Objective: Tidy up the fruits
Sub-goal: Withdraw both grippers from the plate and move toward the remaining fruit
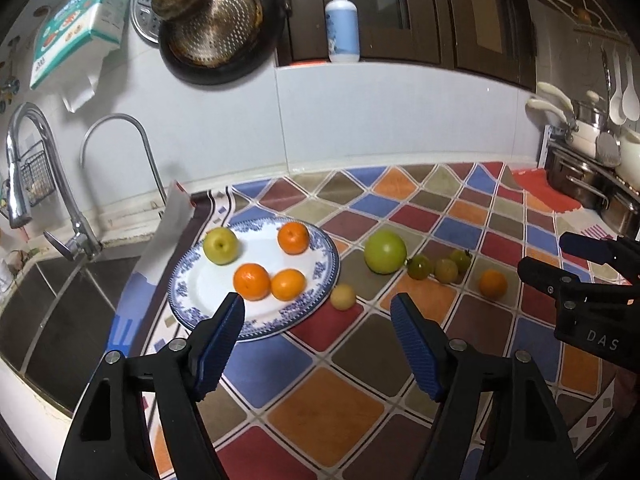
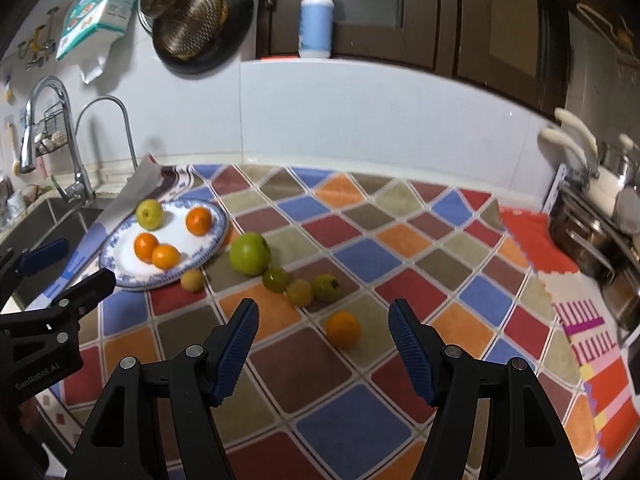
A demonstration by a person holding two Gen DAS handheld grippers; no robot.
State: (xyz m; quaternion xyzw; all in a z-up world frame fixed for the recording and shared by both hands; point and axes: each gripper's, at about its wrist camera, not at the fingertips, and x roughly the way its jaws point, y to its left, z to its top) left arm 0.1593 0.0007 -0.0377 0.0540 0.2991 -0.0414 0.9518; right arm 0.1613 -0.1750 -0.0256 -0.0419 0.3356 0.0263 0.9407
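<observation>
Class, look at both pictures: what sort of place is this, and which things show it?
Most likely a home kitchen: a steel sink with curved chrome taps, a round dark hanging pan, and stacked steel pots.

Plate (image 1: 320,264): glazed ceramic, glossy white, blue-patterned rim. Counter mat (image 1: 352,380): matt, printed in coloured diamonds. Faucet (image 1: 24,168): polished metal. Sink (image 1: 52,304): brushed steel. Gripper pads (image 1: 218,354): ribbed blue rubber on matt black plastic. Oranges (image 1: 252,281): dimpled peel.

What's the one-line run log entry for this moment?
left gripper: open, empty | right gripper: open, empty | blue-patterned white plate: three oranges, one apple | lone orange on mat: ahead of right gripper
</observation>
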